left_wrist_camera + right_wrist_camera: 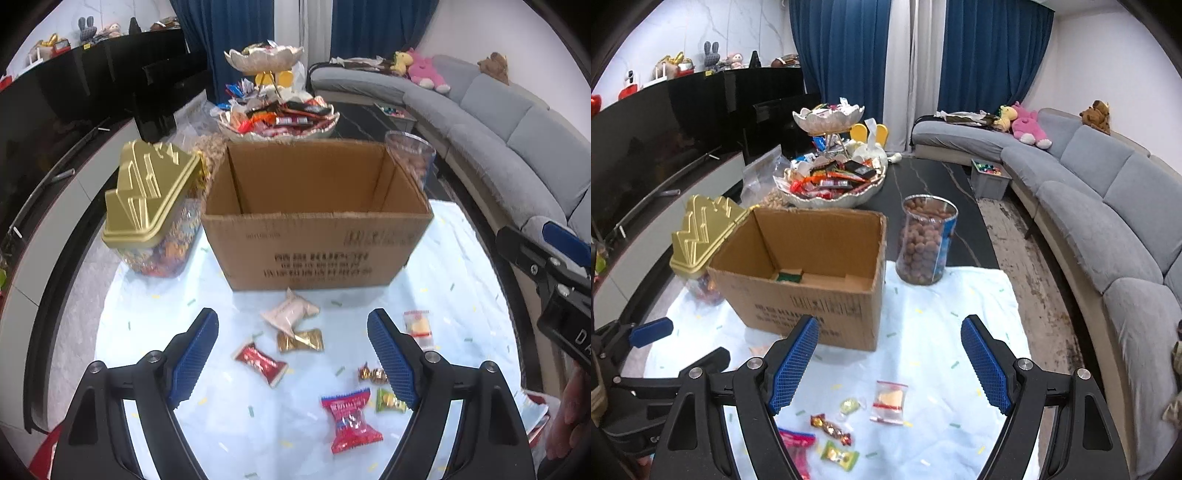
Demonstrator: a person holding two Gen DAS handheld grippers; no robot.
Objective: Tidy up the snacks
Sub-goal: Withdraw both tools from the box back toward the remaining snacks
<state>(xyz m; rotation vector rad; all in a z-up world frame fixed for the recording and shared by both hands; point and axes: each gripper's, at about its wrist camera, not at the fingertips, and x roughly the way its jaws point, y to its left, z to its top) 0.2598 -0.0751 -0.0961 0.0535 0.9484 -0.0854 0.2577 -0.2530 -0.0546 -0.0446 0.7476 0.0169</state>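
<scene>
Cardboard box (317,221) stands open on the table, ready for the wrapped snacks (291,334) scattered before it, so you hover both left tongs (291,354) and right tongs (890,363) spread, empty, above them.

The cardboard box (317,236) is matt brown corrugated paper. The pale cloth (942,332) under it looks soft and matt. The jar lid (151,199) at far left is glossy gold plastic. The near snack wrappers (349,421) are shiny foil or plastic film. The ribbed blue pads (796,365) look rubbery, on smooth black plastic. The sofa (1108,206) at right is grey matt fabric.
</scene>
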